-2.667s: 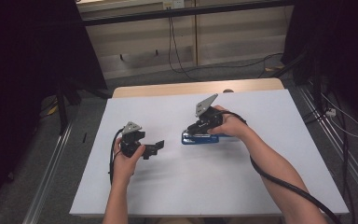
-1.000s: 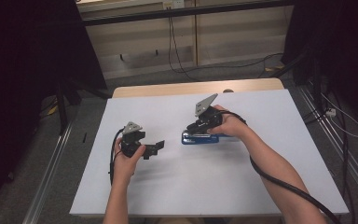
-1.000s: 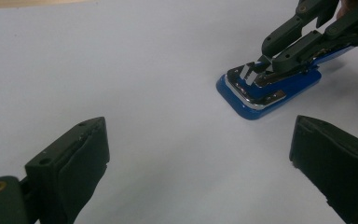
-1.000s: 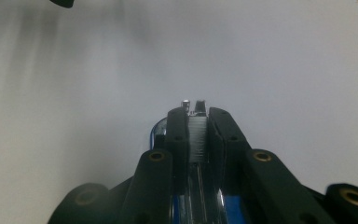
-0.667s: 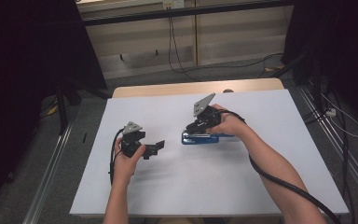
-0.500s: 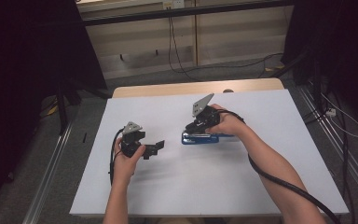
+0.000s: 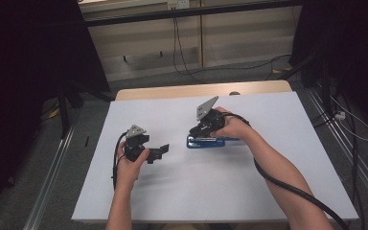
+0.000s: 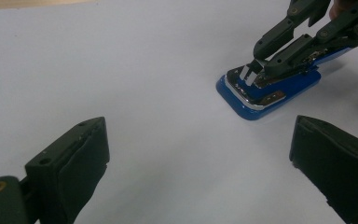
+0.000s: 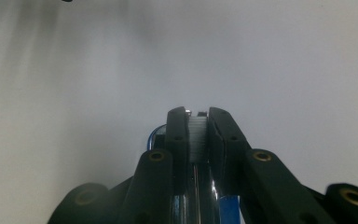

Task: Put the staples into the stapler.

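A blue stapler (image 7: 213,142) lies flat near the middle of the white table (image 7: 196,191), its chrome channel exposed; it also shows in the left gripper view (image 8: 272,95). My right gripper (image 7: 195,132) points down at the stapler's left end, shut on a short silvery strip of staples (image 9: 197,133) that sits over the channel (image 8: 248,73). The right gripper's jaws (image 9: 197,114) stand close together around the strip. My left gripper (image 7: 162,149) rests on the table left of the stapler, open, jaws wide (image 8: 200,144) with nothing between them.
A wooden strip (image 7: 201,90) borders the table's far edge. Black cables trail from both grippers, one running along the right forearm (image 7: 287,184). Bare white surface surrounds the stapler on all sides.
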Available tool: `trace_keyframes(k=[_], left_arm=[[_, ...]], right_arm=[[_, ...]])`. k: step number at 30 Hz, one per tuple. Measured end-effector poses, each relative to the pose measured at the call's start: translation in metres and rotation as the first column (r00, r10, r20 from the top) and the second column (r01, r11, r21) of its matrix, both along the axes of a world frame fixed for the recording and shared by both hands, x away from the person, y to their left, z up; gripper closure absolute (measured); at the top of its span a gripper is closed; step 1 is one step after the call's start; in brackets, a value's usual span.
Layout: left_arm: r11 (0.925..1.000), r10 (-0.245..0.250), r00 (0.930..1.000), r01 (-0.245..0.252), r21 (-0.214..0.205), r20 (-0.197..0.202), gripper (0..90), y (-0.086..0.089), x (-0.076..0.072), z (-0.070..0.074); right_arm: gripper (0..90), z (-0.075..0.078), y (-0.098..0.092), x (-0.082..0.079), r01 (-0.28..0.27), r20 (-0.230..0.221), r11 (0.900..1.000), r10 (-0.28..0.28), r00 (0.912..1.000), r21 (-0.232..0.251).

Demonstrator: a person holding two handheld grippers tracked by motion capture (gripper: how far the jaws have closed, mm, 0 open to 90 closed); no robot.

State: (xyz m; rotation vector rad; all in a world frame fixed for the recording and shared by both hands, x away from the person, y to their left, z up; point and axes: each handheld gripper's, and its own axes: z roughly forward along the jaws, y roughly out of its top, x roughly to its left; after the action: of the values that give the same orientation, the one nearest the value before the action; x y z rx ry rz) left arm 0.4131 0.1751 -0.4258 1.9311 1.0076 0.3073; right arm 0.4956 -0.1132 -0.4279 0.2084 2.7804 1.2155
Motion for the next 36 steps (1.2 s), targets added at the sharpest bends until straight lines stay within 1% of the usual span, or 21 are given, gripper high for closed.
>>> trace_keyframes(k=[1, 4, 8, 12, 14, 19, 20, 22, 23, 25, 26, 27, 28, 29, 30, 31, 32, 33, 34, 35, 36], left_arm=[[1.0, 0.001, 1.0, -0.001, -0.001, 0.0, 4.9, 0.0, 0.0, 0.0], [1.0, 0.001, 1.0, -0.001, 0.001, 0.001, 4.9, 0.0, 0.0, 0.0], [1.0, 0.0, 1.0, 0.0, 0.002, 0.001, 4.9, 0.0, 0.0, 0.0], [1.0, -0.001, 1.0, 0.001, 0.004, 0.0, 4.9, 0.0, 0.0, 0.0], [1.0, -0.001, 1.0, 0.001, 0.004, 0.0, 4.9, 0.0, 0.001, -0.001], [1.0, 0.0, 1.0, 0.0, 0.004, 0.002, 4.9, 0.0, 0.001, 0.0], [1.0, 0.001, 1.0, -0.001, 0.0, 0.0, 4.9, 0.0, 0.001, -0.001], [1.0, -0.002, 1.0, 0.002, 0.004, -0.002, 4.9, -0.001, 0.001, -0.001], [0.9999, -0.006, 1.0, 0.006, 0.009, -0.002, 4.9, -0.002, 0.001, -0.001], [0.9999, -0.01, 0.9999, 0.01, 0.011, -0.002, 4.9, -0.004, 0.001, -0.002], [0.9998, -0.013, 0.9999, 0.013, 0.012, 0.0, 4.9, -0.005, 0.001, -0.002], [0.9998, -0.015, 0.9999, 0.015, 0.012, -0.002, 4.9, -0.007, 0.001, -0.003], [0.9997, -0.017, 0.9999, 0.017, 0.015, -0.002, 4.9, -0.008, 0.001, -0.003], [0.9997, -0.021, 0.9998, 0.021, 0.015, -0.004, 5.0, -0.009, 0.002, -0.004], [0.9996, -0.023, 0.9997, 0.023, 0.017, -0.005, 5.0, -0.01, 0.002, -0.004], [0.9993, -0.028, 0.9996, 0.028, 0.024, -0.004, 5.1, -0.012, 0.002, -0.005], [0.9993, -0.03, 0.9995, 0.03, 0.021, -0.003, 5.1, -0.013, 0.002, -0.005], [0.9993, -0.033, 0.9994, 0.033, 0.017, -0.002, 5.2, -0.015, 0.003, -0.006], [0.9993, -0.034, 0.9994, 0.034, 0.017, -0.001, 5.3, -0.016, 0.003, -0.006], [0.9993, -0.034, 0.9994, 0.034, 0.013, 0.0, 5.4, -0.017, 0.003, -0.006], [0.9992, -0.036, 0.9993, 0.036, 0.015, 0.003, 5.5, -0.018, 0.003, -0.006]], right_arm=[[79.3, 0.0, 0.0, 0.0, 0.002, -0.005, 1.0, -0.002, 1.0, -0.004], [79.2, 0.0, 0.0, 0.0, 0.007, -0.005, 0.9999, -0.007, 1.0, 0.009], [78.5, -0.001, -0.001, 0.0, 0.01, -0.012, 0.9999, -0.01, 0.9999, 0.011], [75.8, -0.001, 0.0, 0.0, 0.014, -0.017, 0.9998, -0.014, 0.9998, 0.012], [75.3, -0.001, 0.0, -0.001, 0.016, -0.018, 0.9996, -0.015, 0.9997, 0.022], [68.2, 0.002, -0.003, -0.001, 0.04, -0.014, 0.9978, -0.039, 0.9991, 0.052], [66.7, 0.003, -0.004, -0.002, 0.054, -0.011, 0.9966, -0.053, 0.9985, 0.062], [62.8, 0.004, -0.008, -0.005, 0.067, -0.022, 0.9942, -0.066, 0.9976, 0.084], [56.7, 0.005, -0.01, -0.006, 0.092, -0.028, 0.9918, -0.089, 0.9956, 0.089], [51.4, 0.006, -0.015, -0.011, 0.122, -0.034, 0.9865, -0.119, 0.9923, 0.109], [47.4, 0.007, -0.018, -0.013, 0.139, -0.03, 0.9834, -0.136, 0.9902, 0.117], [43.5, 0.008, -0.021, -0.016, 0.166, -0.025, 0.9781, -0.164, 0.9861, 0.126], [42.8, 0.008, -0.024, -0.018, 0.184, -0.03, 0.9732, -0.182, 0.9829, 0.138], [42.1, 0.009, -0.029, -0.021, 0.193, -0.031, 0.9704, -0.19, 0.9812, 0.145], [39.4, 0.009, -0.033, -0.024, 0.21, -0.023, 0.9662, -0.209, 0.9776, 0.149], [35.4, 0.01, -0.037, -0.027, 0.239, -0.022, 0.9587, -0.239, 0.9709, 0.154], [34.6, 0.01, -0.041, -0.029, 0.263, -0.034, 0.9507, -0.261, 0.9646, 0.164], [34.6, 0.009, -0.045, -0.032, 0.277, -0.04, 0.9457, -0.274, 0.9609, 0.171], [33.6, 0.009, -0.049, -0.036, 0.296, -0.034, 0.9413, -0.294, 0.9551, 0.163], [28.9, 0.009, -0.053, -0.039, 0.316, -0.016, 0.9379, -0.317, 0.9483, 0.143], [24.0, 0.009, -0.057, -0.043, 0.331, 0.0, 0.9335, -0.334, 0.9426, 0.138]])
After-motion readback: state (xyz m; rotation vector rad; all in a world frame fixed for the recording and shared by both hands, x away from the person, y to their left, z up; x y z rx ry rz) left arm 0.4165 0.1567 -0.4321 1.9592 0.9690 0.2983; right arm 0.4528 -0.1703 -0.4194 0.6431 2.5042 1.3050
